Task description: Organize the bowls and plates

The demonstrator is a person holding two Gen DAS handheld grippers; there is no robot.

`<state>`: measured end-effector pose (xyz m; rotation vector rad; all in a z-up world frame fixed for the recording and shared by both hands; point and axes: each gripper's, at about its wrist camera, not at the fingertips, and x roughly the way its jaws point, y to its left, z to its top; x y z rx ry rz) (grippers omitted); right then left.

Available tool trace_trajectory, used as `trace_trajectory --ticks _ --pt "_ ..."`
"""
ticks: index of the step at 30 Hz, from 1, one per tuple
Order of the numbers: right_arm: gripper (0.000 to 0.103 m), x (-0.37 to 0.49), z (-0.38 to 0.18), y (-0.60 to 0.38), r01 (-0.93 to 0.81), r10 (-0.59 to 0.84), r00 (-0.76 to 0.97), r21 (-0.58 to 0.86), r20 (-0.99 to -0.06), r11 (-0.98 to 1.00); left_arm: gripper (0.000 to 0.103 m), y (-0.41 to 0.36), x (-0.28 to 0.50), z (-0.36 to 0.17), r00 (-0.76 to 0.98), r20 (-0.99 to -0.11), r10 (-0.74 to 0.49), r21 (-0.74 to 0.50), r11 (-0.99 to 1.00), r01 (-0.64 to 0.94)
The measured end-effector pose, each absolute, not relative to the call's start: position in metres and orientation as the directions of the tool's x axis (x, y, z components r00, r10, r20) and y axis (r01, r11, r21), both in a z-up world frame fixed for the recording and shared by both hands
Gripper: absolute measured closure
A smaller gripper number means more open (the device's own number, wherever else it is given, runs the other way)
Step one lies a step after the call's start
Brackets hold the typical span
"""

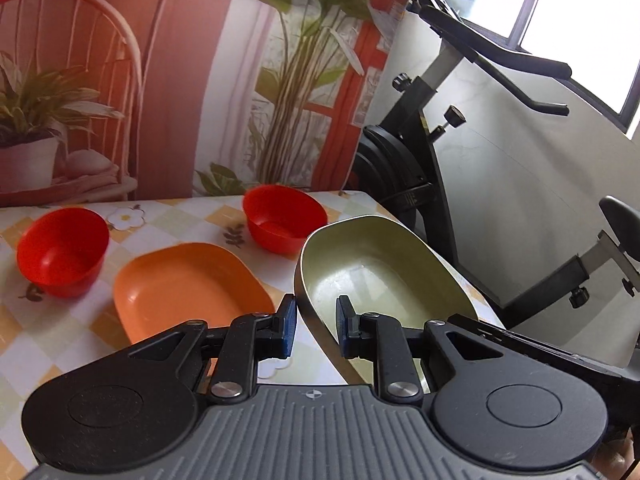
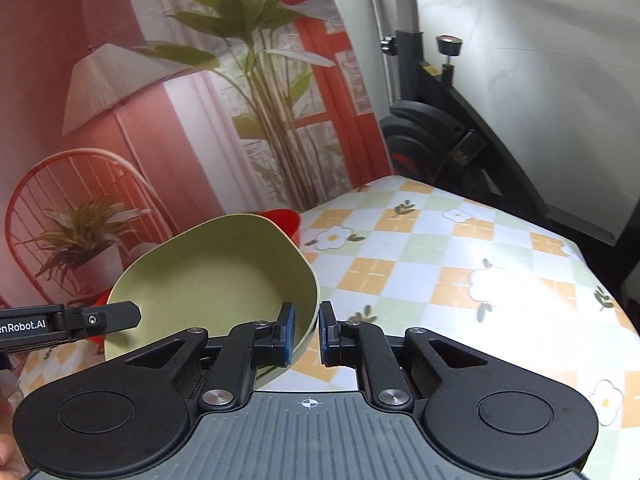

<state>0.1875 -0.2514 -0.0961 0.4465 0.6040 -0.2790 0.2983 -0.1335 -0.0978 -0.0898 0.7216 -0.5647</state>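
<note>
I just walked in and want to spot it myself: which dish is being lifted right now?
Start at the table with the flowered checked cloth; near its right edge, one dish hangs tilted above it. That is the pale green plate, its rim between the pads of both the left tongs and the right tongs. Its neighbours, an orange plate and two red bowls, sit flat on the cloth.

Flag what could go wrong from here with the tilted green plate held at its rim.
1. The green plate hangs tilted, seemingly pinched only at its thin rim by the right claw; it may swivel or slip out.
2. The left claw straddles the rim with a gap showing, so closing off-centre could knock the plate.
3. The plate hangs near the table edge; a drop could send it off, or onto the orange plate.
</note>
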Motion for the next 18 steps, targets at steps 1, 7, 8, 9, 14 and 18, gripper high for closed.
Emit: trace_trajectory --ticks 1,7,8,9,14,18 --pt "0.092 0.196 -0.093 -0.246 0.359 -0.107 0.791 0.316 -0.602 0.878 0.081 -0.127 0.301 -0.095 0.618 -0.598 -0.511 -0.259 0.852 0.454" --pt "0.091 0.236 -0.079 -0.217 0.273 -0.033 0.794 0.307 -0.607 0.912 0.081 -0.094 0.318 -0.08 0.664 -0.585 -0.465 -0.229 0.88 0.415" --pt "0.092 0.241 -0.077 -0.212 0.262 -0.026 0.796 0.304 -0.605 0.916 0.081 -0.09 0.32 -0.077 0.671 -0.584 -0.457 -0.221 0.885 0.41" --pt "0.092 0.246 -0.076 -0.208 0.251 -0.019 0.797 0.301 -0.603 0.92 0.081 -0.086 0.323 -0.076 0.677 -0.584 -0.448 -0.213 0.889 0.405" --pt "0.091 0.27 -0.074 -0.193 0.214 0.002 0.801 0.289 -0.599 0.933 0.081 -0.07 0.34 -0.074 0.694 -0.587 -0.417 -0.199 0.905 0.376" --pt "0.091 0.287 -0.084 -0.188 0.211 0.013 0.792 0.294 -0.611 0.932 0.081 -0.061 0.355 -0.084 0.687 -0.606 -0.401 -0.207 0.913 0.351"
